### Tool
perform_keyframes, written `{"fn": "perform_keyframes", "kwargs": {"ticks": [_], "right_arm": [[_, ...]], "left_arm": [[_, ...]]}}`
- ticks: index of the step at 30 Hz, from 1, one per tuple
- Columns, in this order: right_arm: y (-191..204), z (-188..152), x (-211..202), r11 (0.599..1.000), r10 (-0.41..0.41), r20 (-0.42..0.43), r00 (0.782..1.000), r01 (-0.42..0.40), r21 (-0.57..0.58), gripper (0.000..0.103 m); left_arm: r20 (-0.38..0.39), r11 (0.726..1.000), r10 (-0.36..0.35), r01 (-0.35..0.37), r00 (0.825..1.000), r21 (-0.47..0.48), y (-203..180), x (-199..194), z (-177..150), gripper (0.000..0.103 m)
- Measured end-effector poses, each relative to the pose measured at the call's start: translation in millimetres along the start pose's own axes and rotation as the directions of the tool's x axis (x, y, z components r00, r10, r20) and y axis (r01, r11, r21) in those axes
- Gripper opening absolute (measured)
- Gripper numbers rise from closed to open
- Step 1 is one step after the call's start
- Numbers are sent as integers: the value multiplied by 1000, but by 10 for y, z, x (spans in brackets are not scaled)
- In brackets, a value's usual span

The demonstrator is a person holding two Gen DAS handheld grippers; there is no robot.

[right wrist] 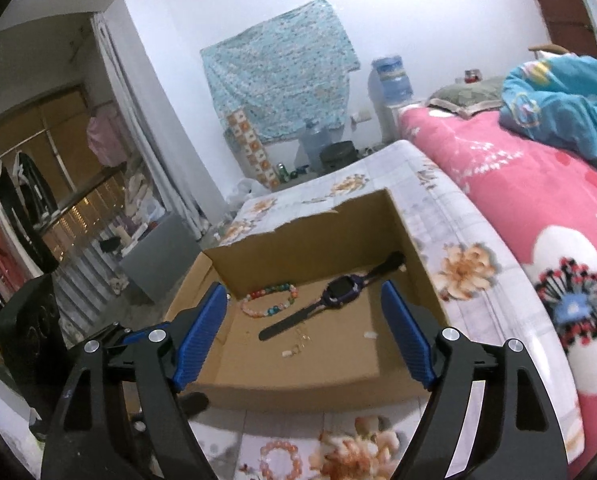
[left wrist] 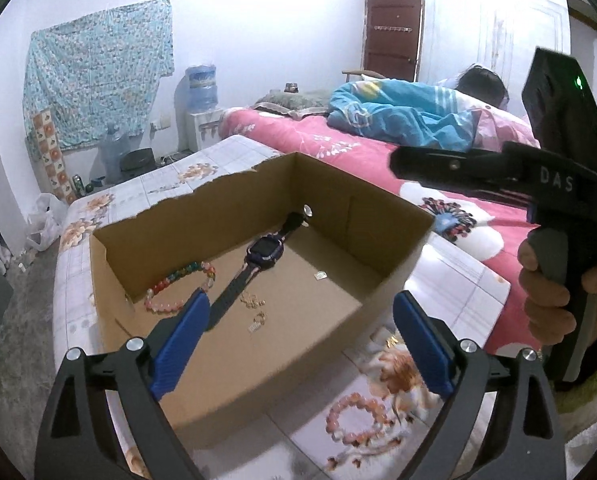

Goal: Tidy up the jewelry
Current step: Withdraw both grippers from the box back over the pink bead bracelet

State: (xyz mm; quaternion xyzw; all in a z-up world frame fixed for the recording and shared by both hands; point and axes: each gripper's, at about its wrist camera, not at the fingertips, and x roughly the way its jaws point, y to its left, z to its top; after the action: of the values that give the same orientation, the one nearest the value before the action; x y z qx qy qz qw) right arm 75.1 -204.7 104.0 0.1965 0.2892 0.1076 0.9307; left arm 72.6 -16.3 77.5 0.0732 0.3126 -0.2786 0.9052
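Note:
An open cardboard box [left wrist: 234,360] [right wrist: 298,384] lies on the flowered sheet. Inside it are a dark wristwatch [left wrist: 263,249] [right wrist: 340,288], a multicoloured bead bracelet [left wrist: 160,286] [right wrist: 272,311] and small gold pieces [left wrist: 252,300] [right wrist: 302,338]. In front of the box, on the sheet, lies a pink bead bracelet [left wrist: 334,416] [right wrist: 264,450]. My left gripper [left wrist: 300,300] hovers open over the box's near wall, with nothing between its blue pads. My right gripper [right wrist: 304,288] is open and empty above the box too. A hand [left wrist: 546,280] holds it at the right of the left wrist view.
A pink flowered blanket [right wrist: 538,208] and a blue quilt [left wrist: 410,116] cover the bed to the right, where a person lies with dark hair [left wrist: 480,80] showing. The sheet's edge drops to the floor [left wrist: 18,320] on the left. A water dispenser [left wrist: 202,92] stands by the far wall.

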Motion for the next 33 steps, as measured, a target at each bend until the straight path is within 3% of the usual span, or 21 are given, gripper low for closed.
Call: {"fn": "perform_keyframes", "kwargs": {"ticks": [8,14,20,25,30,33], "right_arm": [[-82,-310,-259,996,-76,-8,997,76,41,78],[-122,-607,-170,988,-137,-106,985,144,54,82],[-193,-885,125,962,-257,-266,929,273,23,84],[-234,-1019,263,942,-319,-326,890,335,-8,84],[-222,-1085,334,937,-335,-354,873,348,-28,86],[-251,-1108,416,947,-297,-387,873,323,2,86]], "left_arm": [[-27,1000,-24,25,999,10,-115,-225,-271,94],[-89,999,-36,38,995,17,-176,-239,-521,95],[-158,999,-45,42,986,-22,-187,-155,-778,95],[-208,1000,-28,26,978,-13,-213,-63,-976,95],[-254,999,-43,34,966,-41,-188,28,-1110,95],[-272,998,-47,33,961,-57,-174,69,-1151,95]]}}
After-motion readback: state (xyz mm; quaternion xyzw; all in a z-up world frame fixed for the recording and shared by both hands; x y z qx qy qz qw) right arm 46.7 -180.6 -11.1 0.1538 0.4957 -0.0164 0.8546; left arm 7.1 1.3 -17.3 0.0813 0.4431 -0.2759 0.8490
